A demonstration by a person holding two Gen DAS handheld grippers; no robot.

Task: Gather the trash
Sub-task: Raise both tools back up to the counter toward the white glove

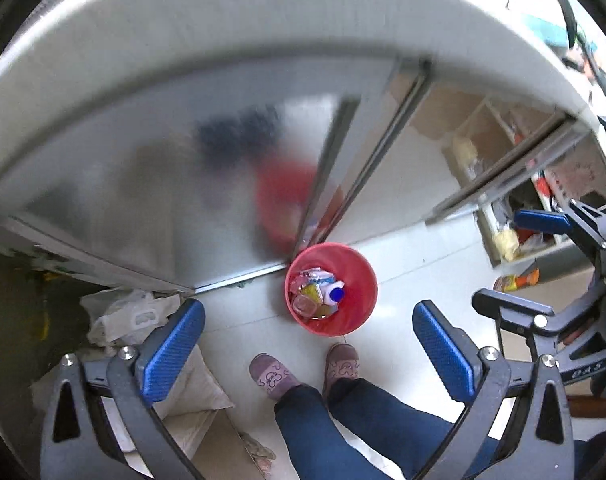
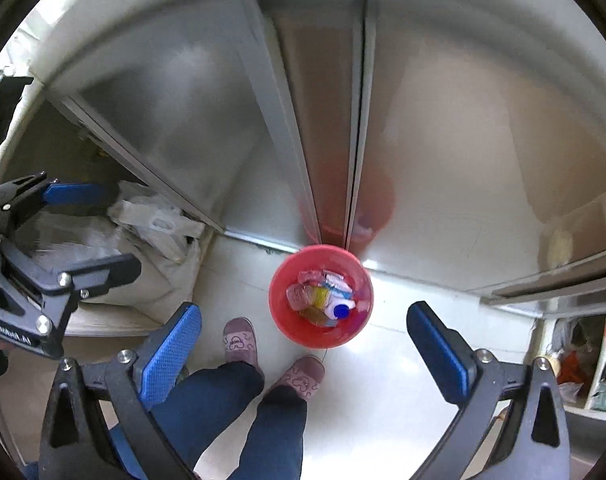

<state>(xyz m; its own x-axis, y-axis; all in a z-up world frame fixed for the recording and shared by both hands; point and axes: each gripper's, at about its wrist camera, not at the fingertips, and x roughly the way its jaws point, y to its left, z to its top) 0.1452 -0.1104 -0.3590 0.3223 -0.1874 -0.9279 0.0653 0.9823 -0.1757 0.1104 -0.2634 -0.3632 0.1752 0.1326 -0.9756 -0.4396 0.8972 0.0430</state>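
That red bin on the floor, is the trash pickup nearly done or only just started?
Some looks done: the red bin already holds wrappers and a small white bottle with a blue cap. Nothing is in hand: the left tool and the right tool both hang open and empty above the bin. What is left is hard to judge; white plastic bags lie to one side, but the floor near the slippers shows no loose litter.

A home kitchen or utility corner, as far as I can tell.

I see a white counter edge (image 1: 263, 20) over frosted sliding cabinet doors (image 1: 163, 184), pale floor tiles (image 2: 383, 380), stuffed shelves (image 1: 523, 216), and slippered feet (image 1: 271, 376).
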